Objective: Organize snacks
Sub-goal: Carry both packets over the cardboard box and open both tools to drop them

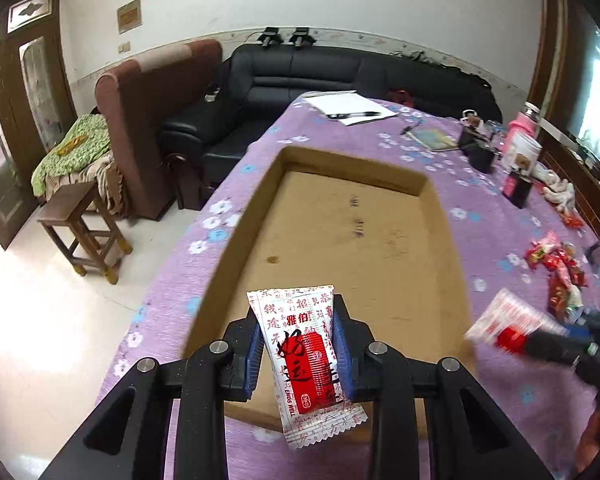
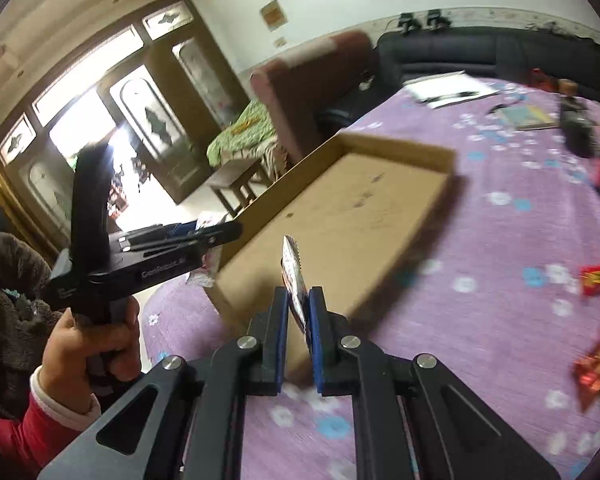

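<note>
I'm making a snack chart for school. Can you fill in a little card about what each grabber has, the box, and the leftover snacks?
left gripper: shut on a white-and-red snack packet
right gripper: shut on another snack packet, seen edge-on
cardboard box: open, nothing inside
table: purple flowered cloth
leftover snacks: red wrappers piled right of the box

- Right gripper (image 2: 299,308): pads clamped on an edge-on snack packet (image 2: 293,276).
- Cardboard tray (image 2: 400,148): empty, on the purple tablecloth (image 2: 480,320).
- Left gripper (image 2: 220,236): left of the tray.
</note>
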`<state>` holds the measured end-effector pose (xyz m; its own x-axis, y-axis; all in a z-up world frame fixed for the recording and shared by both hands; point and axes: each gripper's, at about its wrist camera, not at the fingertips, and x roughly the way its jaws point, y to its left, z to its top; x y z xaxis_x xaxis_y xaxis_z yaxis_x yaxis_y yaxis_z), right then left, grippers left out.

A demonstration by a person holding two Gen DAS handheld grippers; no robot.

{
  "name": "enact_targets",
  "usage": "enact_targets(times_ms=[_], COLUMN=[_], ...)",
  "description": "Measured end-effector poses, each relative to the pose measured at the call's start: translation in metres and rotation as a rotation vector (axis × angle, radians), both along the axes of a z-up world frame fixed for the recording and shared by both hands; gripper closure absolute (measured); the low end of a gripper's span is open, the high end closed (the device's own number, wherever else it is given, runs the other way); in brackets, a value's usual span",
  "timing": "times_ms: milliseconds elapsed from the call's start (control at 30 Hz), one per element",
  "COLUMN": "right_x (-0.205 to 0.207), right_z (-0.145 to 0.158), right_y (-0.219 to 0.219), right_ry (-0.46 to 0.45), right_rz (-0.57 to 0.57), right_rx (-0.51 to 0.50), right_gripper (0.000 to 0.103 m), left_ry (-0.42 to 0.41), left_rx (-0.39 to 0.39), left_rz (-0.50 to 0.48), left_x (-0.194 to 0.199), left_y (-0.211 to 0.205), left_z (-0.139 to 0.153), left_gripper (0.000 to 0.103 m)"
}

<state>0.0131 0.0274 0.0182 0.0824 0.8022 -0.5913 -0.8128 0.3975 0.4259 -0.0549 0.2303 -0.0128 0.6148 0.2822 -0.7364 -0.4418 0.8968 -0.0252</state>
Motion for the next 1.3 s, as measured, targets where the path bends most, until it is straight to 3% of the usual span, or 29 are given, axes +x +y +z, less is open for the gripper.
enact_targets(times_ms=[233,567,667,733,767,833,1100,1300], right_x=[-0.011,-0.016,-0.014,-0.013,-0.013,-0.013,-0.004,0.01], right_z=[-0.028,-0.037,-0.04,-0.039,-0.037,-0.032,-0.004,-0.002], right_y=[0.051,0.062,0.063,0.06,0.056,0.049,-0.001,-0.05], right_ry=[-0.007,-0.024,-0.015,-0.031,-0.033,-0.037,-0.09,-0.087], right_rz=[0.022,0.03,0.027,0.009,0.001,-0.012,-0.092,-0.194], right_rx=[-0.107,-0.154,-0.157,-0.161,-0.15,-0.13,-0.044,-0.037], right_gripper=[0.093,0.091,0.084,0.072,0.066,0.066,0.065,0.065], left_ry=[0.063,0.083,0.084,0.069,0.055,0.032,-0.033,-0.043], left_rx=[0.023,0.039,0.054,0.071,0.086,0.114,0.145,0.159], left_rz=[-0.001,0.008,0.022,0.04,0.046,0.058,0.08,0.069], left_x=[0.011,0.016,0.017,0.015,0.013,0.011,0.003,0.006], left_y=[0.011,0.012,0.01,0.008,0.006,0.001,-0.01,-0.023], left_z=[-0.023,-0.034,-0.033,-0.029,-0.026,-0.019,0.005,0.011], left_gripper=[0.07,0.068,0.055,0.024,0.02,0.012,0.012,0.012])
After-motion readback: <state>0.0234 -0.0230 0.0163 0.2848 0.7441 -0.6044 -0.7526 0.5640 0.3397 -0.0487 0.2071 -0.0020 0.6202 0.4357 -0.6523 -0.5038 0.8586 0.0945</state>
